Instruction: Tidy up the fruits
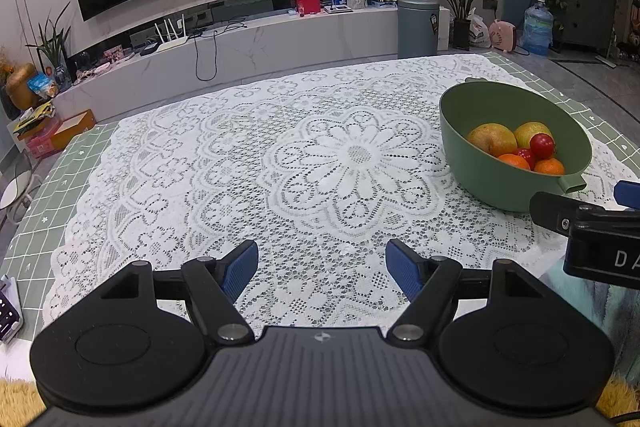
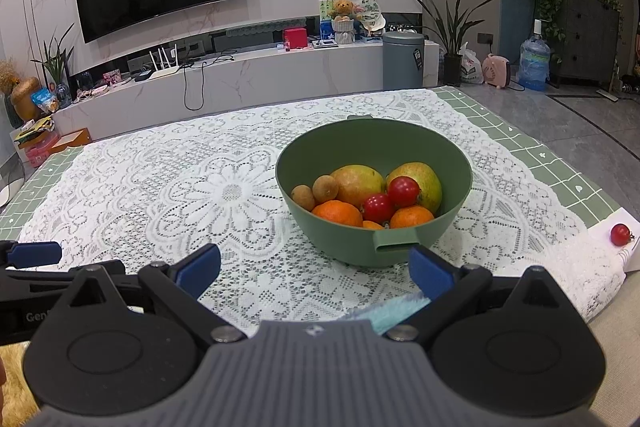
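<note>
Looking along my left gripper (image 1: 322, 263), I see its blue-padded jaws spread wide with nothing between them, hanging over the white lace tablecloth (image 1: 248, 163) near the table's front edge. My right gripper (image 2: 314, 269) sits just beside it, also gaping wide and empty, its right finger pad close to the spout tab of the round olive-green plastic bowl (image 2: 456, 163).

That bowl stands on the lace, to the right of the big daisy pattern in the middle. Inside it I count two yellow-green pears (image 2: 358, 183) at the back, two small brown round fruits (image 2: 325, 188) against the left wall, two red cherry tomatoes (image 2: 403, 191) stacked in the centre, and orange tangerines (image 2: 337, 213) at the front, all touching one another. From the left camera the bowl (image 1: 480, 171) shows at the far right, with the black body of my right gripper (image 1: 592, 227) poking in just below it.

One loose red cherry tomato (image 2: 621, 234) lies well apart from the bowl, out at the right edge of the table on a white sheet (image 2: 616, 223) that overlaps the lace.

A green grid-patterned mat (image 1: 60, 171) shows under the lace along the sides.
</note>
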`<state>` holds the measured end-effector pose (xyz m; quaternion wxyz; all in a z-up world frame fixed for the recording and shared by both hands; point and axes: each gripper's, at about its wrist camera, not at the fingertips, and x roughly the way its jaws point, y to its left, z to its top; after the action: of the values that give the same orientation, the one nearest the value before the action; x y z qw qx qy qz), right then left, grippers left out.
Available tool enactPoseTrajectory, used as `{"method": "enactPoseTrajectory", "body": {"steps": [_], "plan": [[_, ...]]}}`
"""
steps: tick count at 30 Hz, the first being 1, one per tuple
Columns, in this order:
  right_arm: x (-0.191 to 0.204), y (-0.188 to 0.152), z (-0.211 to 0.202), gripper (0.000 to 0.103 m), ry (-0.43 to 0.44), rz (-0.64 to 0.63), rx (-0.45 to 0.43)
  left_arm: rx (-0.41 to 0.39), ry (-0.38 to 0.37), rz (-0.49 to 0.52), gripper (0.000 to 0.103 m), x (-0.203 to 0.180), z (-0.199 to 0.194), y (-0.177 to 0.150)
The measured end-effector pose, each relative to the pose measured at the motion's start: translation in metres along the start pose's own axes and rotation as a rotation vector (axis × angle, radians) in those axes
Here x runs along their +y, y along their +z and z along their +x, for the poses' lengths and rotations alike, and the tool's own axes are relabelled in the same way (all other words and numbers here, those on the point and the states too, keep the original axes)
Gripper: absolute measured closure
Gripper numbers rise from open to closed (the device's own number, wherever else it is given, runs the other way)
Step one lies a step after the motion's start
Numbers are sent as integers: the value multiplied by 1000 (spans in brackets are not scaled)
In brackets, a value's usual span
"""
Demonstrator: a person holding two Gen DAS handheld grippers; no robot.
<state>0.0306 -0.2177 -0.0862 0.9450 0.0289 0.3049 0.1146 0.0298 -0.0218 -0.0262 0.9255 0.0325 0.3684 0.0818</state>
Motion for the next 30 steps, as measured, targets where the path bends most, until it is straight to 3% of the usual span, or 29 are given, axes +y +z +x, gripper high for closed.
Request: {"method": "enactPoseTrajectory", "body": {"steps": [30], "plan": [[0, -5, 3, 6, 1, 5, 5, 4, -10, -8, 18, -1, -3, 0]]}}
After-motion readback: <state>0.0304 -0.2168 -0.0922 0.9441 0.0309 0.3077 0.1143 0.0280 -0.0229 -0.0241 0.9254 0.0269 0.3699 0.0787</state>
